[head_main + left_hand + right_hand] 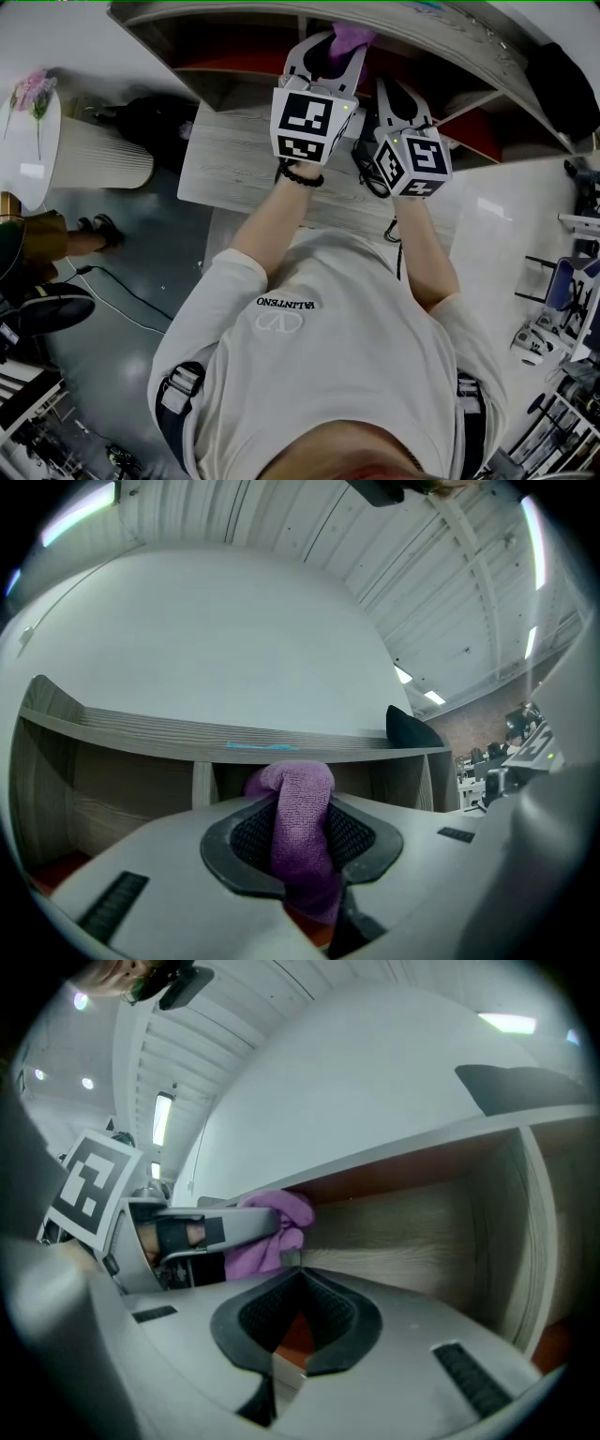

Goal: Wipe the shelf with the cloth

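Note:
A purple cloth (349,36) is pinched in my left gripper (336,49), which reaches into the upper opening of a grey wood-grain shelf unit (239,155) with a red inner floor. In the left gripper view the cloth (300,794) hangs folded between the shut jaws of the left gripper (302,829), in front of the shelf's top board (169,731). My right gripper (398,94) hovers just right of it, shut and holding nothing. The right gripper view shows this gripper (296,1283) facing the shelf's back panel (422,1232), with the cloth (272,1227) to its left.
A black object (562,84) lies on the shelf top at the right. On the left stand a white round table (28,131) and a ribbed white cylinder (103,155). A cable (122,295) runs over the floor. Racks and equipment (562,309) crowd the right side.

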Motion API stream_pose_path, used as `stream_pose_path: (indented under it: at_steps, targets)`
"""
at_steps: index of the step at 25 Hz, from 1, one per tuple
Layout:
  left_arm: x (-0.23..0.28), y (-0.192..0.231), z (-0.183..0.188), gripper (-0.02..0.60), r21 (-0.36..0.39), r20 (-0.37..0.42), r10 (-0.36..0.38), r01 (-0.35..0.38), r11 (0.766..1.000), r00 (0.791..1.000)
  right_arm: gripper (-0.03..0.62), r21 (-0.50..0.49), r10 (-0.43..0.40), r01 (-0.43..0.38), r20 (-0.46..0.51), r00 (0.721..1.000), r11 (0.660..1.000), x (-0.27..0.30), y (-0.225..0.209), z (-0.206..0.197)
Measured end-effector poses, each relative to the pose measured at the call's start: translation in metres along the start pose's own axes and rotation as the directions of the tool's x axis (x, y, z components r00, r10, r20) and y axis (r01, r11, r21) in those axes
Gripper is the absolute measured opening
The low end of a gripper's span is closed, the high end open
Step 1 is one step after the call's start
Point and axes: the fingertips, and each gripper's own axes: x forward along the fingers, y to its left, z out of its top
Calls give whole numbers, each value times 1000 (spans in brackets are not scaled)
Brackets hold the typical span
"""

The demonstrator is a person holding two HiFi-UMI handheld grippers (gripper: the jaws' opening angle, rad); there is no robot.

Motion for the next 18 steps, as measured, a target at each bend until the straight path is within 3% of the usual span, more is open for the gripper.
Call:
stream_pose_path:
  at_steps: [18]
  targets:
    - [-10,26,-9,104,-44,11,47,-47,998,999,-2,-3,6,-6,-28,1000,1000,10,11,-12]
